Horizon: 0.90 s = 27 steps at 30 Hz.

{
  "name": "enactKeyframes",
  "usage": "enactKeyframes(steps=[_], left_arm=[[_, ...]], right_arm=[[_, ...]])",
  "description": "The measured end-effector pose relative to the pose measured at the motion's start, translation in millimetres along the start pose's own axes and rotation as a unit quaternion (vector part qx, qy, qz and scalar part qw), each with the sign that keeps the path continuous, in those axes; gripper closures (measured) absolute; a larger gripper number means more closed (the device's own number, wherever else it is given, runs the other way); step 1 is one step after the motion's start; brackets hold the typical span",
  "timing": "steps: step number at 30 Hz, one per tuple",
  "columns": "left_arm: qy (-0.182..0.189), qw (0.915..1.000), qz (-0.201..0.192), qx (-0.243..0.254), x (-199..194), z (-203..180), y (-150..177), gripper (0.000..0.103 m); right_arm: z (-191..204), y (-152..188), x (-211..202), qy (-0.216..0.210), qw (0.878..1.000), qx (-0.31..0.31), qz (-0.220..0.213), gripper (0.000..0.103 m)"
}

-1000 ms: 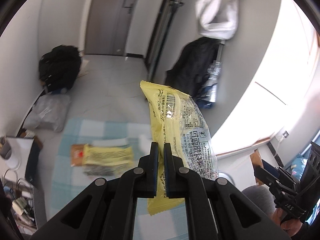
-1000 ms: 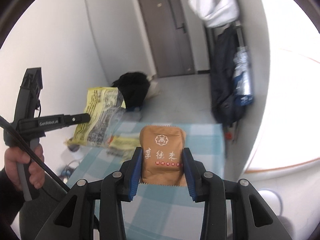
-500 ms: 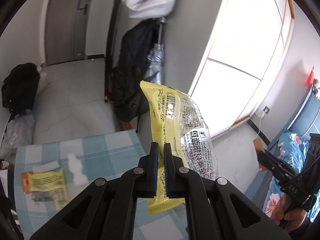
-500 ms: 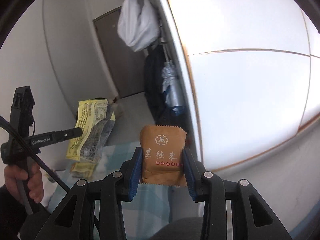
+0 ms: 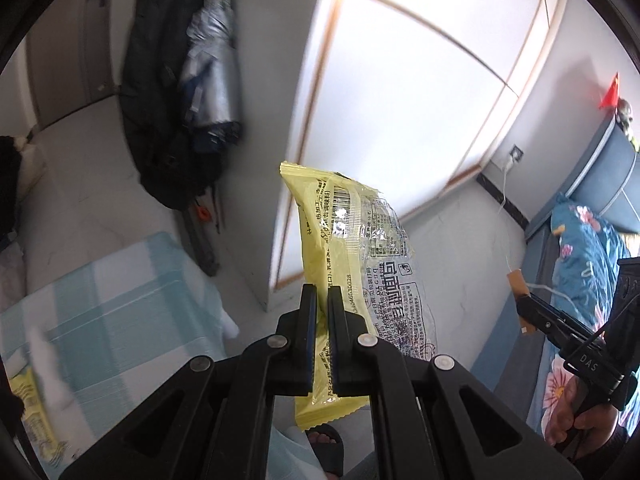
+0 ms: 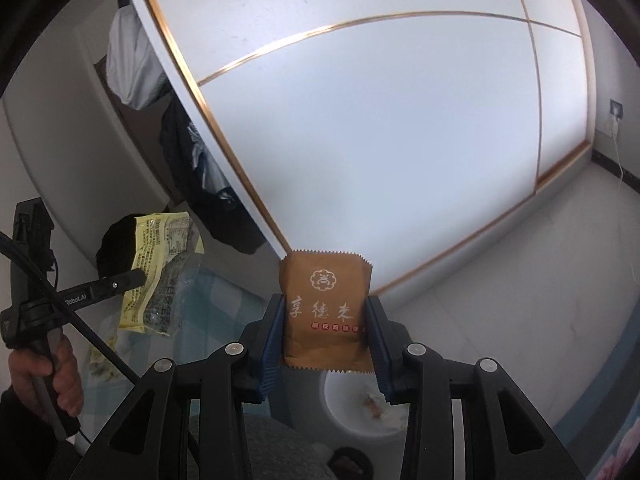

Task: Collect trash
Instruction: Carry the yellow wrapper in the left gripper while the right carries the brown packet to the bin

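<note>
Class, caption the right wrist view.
Right gripper shut on a brown snack packet above a white bin.

The left gripper (image 5: 322, 336), pinched shut on a crinkled yellow-and-clear plastic wrapper (image 5: 352, 280), hung in open air past the edge of a light-blue checked tablecloth (image 5: 116, 292). Bare pale floor (image 5: 452, 240) lay ahead of it, closed off by a large white sliding door panel with thin gold trim (image 6: 380, 120). To the left, dark coats and a folded silver umbrella (image 5: 212, 76) hung against the wall. A blue floral bedspread (image 5: 584, 248) bounded the right. The right gripper (image 6: 325, 340), clamping a brown foil sachet (image 6: 325, 308), stood above a round white bin (image 6: 364, 408), whose mouth was unobstructed, with a dark sandal (image 6: 352, 460) just beside it.
</note>
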<state>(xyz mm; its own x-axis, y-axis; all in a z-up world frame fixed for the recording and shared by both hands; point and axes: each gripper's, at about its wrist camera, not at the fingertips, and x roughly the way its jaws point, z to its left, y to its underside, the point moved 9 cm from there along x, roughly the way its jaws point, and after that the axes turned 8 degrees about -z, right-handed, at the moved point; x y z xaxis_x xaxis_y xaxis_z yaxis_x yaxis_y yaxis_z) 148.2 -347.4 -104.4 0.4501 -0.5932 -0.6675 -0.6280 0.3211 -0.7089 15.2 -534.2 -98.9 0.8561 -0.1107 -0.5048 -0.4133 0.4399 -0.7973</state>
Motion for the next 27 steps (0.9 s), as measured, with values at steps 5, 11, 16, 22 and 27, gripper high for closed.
enactKeyframes(steps=[5, 11, 16, 22, 27], left_arm=[[0.009, 0.9987, 0.047, 0.016, 36.9, -13.7, 10.4, 0.101], [0.018, 0.9937, 0.101, 0.046, 74.1, -32.8, 29.7, 0.101], [0.018, 0.9881, 0.136, 0.069, 96.2, -40.0, 45.6, 0.101], [0.007, 0.9818, 0.176, 0.071, 118.0, -40.2, 62.6, 0.101], [0.006, 0.9722, 0.218, 0.086, 132.1, -51.2, 78.1, 0.101]], right_arm=[[-28.3, 25.6, 27.8, 0.014, 0.999, 0.024, 0.038, 0.065], [-58.3, 58.5, 56.3, 0.024, 0.995, 0.059, 0.082, 0.065], [-70.1, 81.6, 80.3, 0.027, 0.99, 0.075, 0.113, 0.065], [-80.0, 108.0, 105.3, 0.027, 0.982, 0.103, 0.153, 0.065], [-78.9, 133.0, 118.7, 0.019, 0.975, 0.115, 0.189, 0.065]])
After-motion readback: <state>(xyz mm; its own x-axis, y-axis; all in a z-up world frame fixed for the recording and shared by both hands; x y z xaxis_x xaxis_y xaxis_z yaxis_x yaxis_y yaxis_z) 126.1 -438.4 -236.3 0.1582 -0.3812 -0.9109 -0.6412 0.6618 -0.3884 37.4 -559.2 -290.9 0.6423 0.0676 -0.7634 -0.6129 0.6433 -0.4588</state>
